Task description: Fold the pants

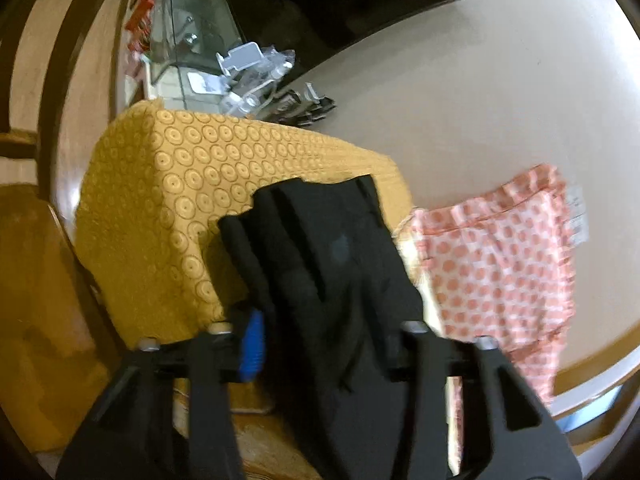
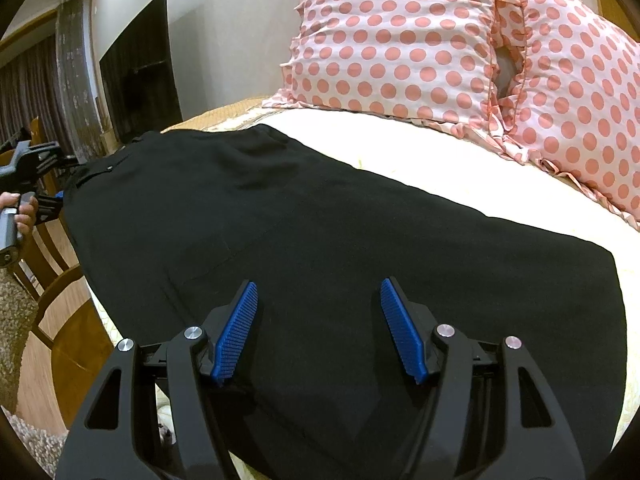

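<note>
Black pants (image 2: pixel 320 220) lie spread across a cream bed sheet (image 2: pixel 440 152). My right gripper (image 2: pixel 318 292) is open, its blue pads (image 2: pixel 236 332) hovering just over the near part of the pants. My left gripper (image 1: pixel 324 336) has bunched black fabric of the pants (image 1: pixel 328 264) between its fingers at the waist end; one blue pad (image 1: pixel 252 344) shows beside the cloth. The left gripper also shows in the right wrist view (image 2: pixel 48 200) at the far left edge of the pants, held by a hand.
Two pink polka-dot pillows (image 2: pixel 400 40) lie at the head of the bed. A yellow patterned cushion (image 1: pixel 180 200) stands beyond the left gripper. A wooden chair (image 2: pixel 48 280) is beside the bed. A dark TV screen (image 2: pixel 140 68) hangs on the wall.
</note>
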Demonstrator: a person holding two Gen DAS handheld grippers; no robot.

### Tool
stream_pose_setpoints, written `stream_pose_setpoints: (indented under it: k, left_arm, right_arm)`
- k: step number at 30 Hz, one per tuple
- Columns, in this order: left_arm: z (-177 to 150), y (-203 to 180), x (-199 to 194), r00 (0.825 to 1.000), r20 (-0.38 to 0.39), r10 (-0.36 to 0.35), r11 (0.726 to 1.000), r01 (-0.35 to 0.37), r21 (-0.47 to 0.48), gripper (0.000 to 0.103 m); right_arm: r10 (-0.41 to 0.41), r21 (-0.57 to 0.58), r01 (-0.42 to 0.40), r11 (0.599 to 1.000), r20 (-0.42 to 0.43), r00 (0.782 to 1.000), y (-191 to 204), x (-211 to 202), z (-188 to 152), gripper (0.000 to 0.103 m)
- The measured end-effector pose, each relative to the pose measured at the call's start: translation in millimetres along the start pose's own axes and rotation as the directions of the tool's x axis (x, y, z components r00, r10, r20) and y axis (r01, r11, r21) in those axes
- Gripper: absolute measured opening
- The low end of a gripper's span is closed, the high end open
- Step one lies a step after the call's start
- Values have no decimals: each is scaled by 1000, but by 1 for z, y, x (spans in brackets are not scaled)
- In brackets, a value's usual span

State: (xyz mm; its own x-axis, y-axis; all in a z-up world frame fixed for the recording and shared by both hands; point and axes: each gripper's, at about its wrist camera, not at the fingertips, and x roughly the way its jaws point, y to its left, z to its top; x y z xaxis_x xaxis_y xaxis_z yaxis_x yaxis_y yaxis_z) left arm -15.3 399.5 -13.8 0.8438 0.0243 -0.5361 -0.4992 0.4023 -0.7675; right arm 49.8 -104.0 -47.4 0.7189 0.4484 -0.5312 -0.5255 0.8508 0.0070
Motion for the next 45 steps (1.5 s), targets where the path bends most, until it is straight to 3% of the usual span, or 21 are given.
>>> stream_pose_setpoints:
  k: [3,7,13,17,22,23,25,26,28,30,32,33,34,35,36,37,39,41,43,44,45]
  left_arm:
    - [-3,-9,-2,999,24,27,997,-28,69,11]
    - [-6,-36,-13,999,52,16,985,-24,170,8]
    - [-34,-123,-20,997,47,-55,916,31,401,7]
    - [-76,-194,-16,988,-8,-156,823,134,551,7]
    - [-158,-283,-9,951,-183,-248,653,304,693,7]
    - [-183,-301,-8,935,-239,-263,603,353,715,7]
    - [-220,-322,-6,903,-325,-280,536,428,728,7]
    - [-247,-334,-5,880,-381,-284,488,474,732,7]
    - [-287,-344,-1,842,-464,-276,432,540,722,7]
    - [-337,-346,11,784,-579,-224,380,618,689,7]
    - [-382,-338,25,742,-657,-131,346,655,671,7]
    - [-412,-327,39,719,-693,-47,334,665,668,7]
    - [-425,-321,46,701,-713,-9,339,673,658,7]
    - [-438,-312,55,669,-743,27,356,688,632,7]
    - [-442,-310,58,661,-750,35,366,690,625,7]
    - [-440,-311,57,663,-748,28,371,688,624,7]
    - [-426,-322,52,685,-728,-26,386,679,625,7]
    - [-416,-333,40,708,-702,-74,373,673,639,7]
    - [-421,-335,22,727,-681,-89,309,670,675,8]
    - [-432,-330,17,736,-673,-71,264,665,699,8]
    - [-443,-325,18,736,-676,-41,238,664,708,8]
  right_arm:
    - [11,46,-12,999,35,999,-13,-14,-3,68]
    - [-35,125,23,992,100,994,-43,-43,-7,75]
    - [-116,262,77,962,135,984,-88,-74,-22,76]
    - [-159,336,103,936,145,976,-112,-91,-36,76]
    - [-232,426,146,893,157,960,-141,-115,-58,76]
    - [-241,440,150,885,158,958,-144,-119,-62,76]
    - [-262,479,158,863,157,952,-154,-129,-72,76]
    - [-272,497,162,852,155,950,-159,-133,-77,76]
    - [-290,516,176,838,150,945,-164,-140,-85,76]
    - [-308,532,191,825,141,941,-170,-145,-92,76]
    - [-320,549,201,811,130,938,-176,-147,-98,76]
    - [-324,554,205,807,126,937,-178,-149,-100,76]
    - [-329,559,210,802,121,936,-181,-149,-102,76]
    - [-335,565,215,797,117,935,-184,-151,-104,76]
    - [-339,567,217,794,116,934,-186,-153,-106,76]
    - [-342,569,220,792,115,933,-187,-153,-106,76]
    - [-345,572,221,790,116,931,-189,-154,-107,76]
    - [-345,574,218,790,122,931,-190,-154,-106,76]
    - [-346,573,219,790,122,930,-190,-153,-105,77]
    - [-346,572,220,790,119,931,-190,-152,-105,77]
    - [-346,571,223,790,115,931,-190,-150,-105,77]
